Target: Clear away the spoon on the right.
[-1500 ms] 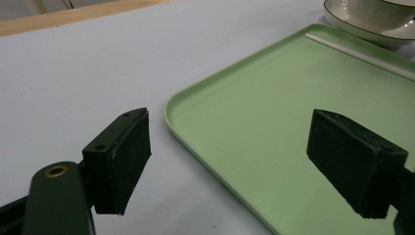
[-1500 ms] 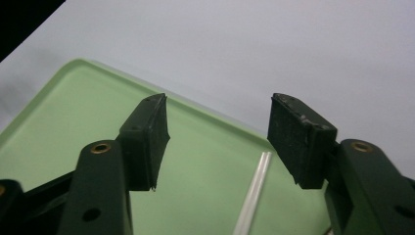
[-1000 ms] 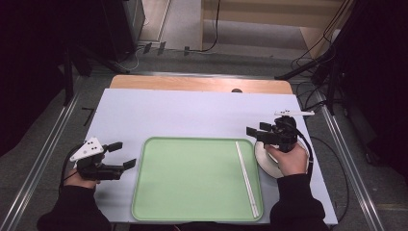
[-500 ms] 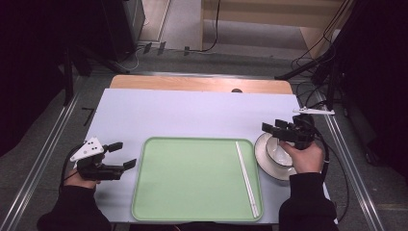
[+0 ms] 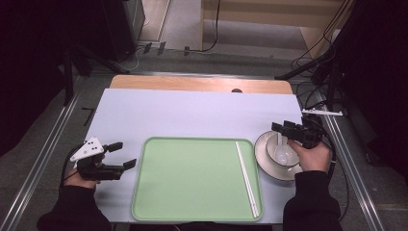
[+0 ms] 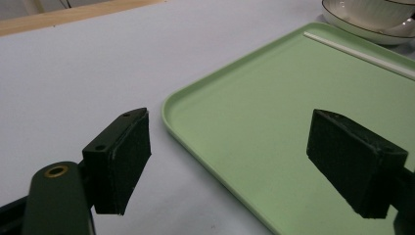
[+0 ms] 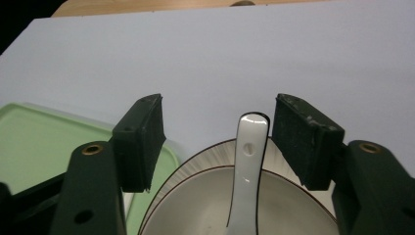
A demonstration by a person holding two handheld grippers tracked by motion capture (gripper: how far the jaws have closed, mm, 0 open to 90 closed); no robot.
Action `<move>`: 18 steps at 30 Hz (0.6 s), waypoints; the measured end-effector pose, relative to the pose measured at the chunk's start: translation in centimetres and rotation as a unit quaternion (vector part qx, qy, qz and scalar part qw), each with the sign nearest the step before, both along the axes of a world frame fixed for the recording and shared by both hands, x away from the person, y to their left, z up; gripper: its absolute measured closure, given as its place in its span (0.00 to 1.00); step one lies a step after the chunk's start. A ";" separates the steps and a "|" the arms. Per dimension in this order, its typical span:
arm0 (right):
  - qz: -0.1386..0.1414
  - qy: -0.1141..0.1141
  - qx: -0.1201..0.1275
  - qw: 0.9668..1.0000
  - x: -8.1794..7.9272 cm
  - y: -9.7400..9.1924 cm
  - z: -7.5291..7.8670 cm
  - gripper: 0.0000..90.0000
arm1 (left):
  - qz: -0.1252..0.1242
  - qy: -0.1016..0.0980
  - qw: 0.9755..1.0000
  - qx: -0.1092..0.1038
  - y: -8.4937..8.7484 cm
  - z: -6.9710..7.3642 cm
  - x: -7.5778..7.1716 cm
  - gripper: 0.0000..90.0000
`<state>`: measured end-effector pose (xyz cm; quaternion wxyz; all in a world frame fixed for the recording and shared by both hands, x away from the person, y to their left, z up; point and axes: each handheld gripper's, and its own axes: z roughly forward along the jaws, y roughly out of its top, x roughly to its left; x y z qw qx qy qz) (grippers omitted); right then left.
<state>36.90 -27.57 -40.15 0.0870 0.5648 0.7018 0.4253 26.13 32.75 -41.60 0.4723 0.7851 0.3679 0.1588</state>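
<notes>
Right gripper view looks straight at a white spoon (image 7: 248,166). The spoon sits in a white bowl (image 7: 195,205), and its handle leans on the bowl's far edge and sticks up between the two black jaws. The bowl stands on a plate (image 5: 262,153), on the table (image 5: 192,113), just right of the green tray (image 5: 192,178). The right gripper (image 5: 284,131) hangs over the bowl. Its jaws have just been closing, but they are partly open and do not touch the spoon yet. It looks lined up to pinch the handle. A pair of white chopsticks (image 5: 246,178) lies along the tray's right side. The left gripper (image 5: 120,155) rests by the tray's left edge with its jaws wide and nothing in them, out of the way, as if waiting.
</notes>
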 end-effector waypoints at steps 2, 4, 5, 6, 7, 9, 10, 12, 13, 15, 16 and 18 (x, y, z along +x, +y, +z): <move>-0.001 0.007 -0.002 1.000 0.2 -0.1 -0.4 0.48 | 0.000 -0.001 1.000 0.001 0.0 0.0 0.0 0.18; -0.003 0.012 -0.001 1.000 0.4 -0.2 -0.7 0.50 | 0.000 -0.001 1.000 0.001 0.0 0.0 0.0 0.18; -0.003 0.016 -0.001 1.000 0.5 -0.1 -0.8 0.52 | 0.000 -0.001 1.000 0.000 0.0 0.0 0.0 0.18; -0.003 0.018 -0.003 1.000 0.6 -0.1 -0.9 0.53 | 0.001 0.000 1.000 0.000 0.0 0.0 0.0 0.18; -0.005 0.022 -0.007 1.000 0.7 -0.1 -1.1 0.54 | 0.000 0.000 1.000 0.001 0.0 0.0 0.0 0.19; -0.009 0.028 -0.008 1.000 0.9 0.0 -1.4 0.58 | 0.000 0.000 1.000 0.002 0.0 0.0 0.0 0.19; -0.010 0.030 -0.010 0.999 1.0 0.0 -1.5 0.60 | 0.000 0.000 1.000 0.001 0.0 0.0 0.0 0.19; -0.015 0.034 -0.015 0.999 1.1 0.0 -1.8 0.65 | 0.000 0.000 1.000 0.001 0.0 0.0 0.0 0.18; -0.020 0.034 -0.016 0.999 1.1 0.0 -1.8 0.69 | 0.001 0.001 1.000 0.002 0.0 0.0 0.0 0.19; -0.021 0.031 -0.011 0.999 1.0 -0.1 -1.9 0.73 | 0.001 0.000 1.000 0.001 0.0 0.0 0.0 0.18; -0.022 0.035 -0.008 0.999 1.0 -0.2 -2.0 0.75 | 0.001 -0.001 1.000 0.001 0.0 0.0 0.0 0.19; -0.022 0.036 -0.008 0.999 0.9 -0.2 -2.1 0.77 | 0.000 -0.001 1.000 0.001 0.0 0.0 0.0 0.19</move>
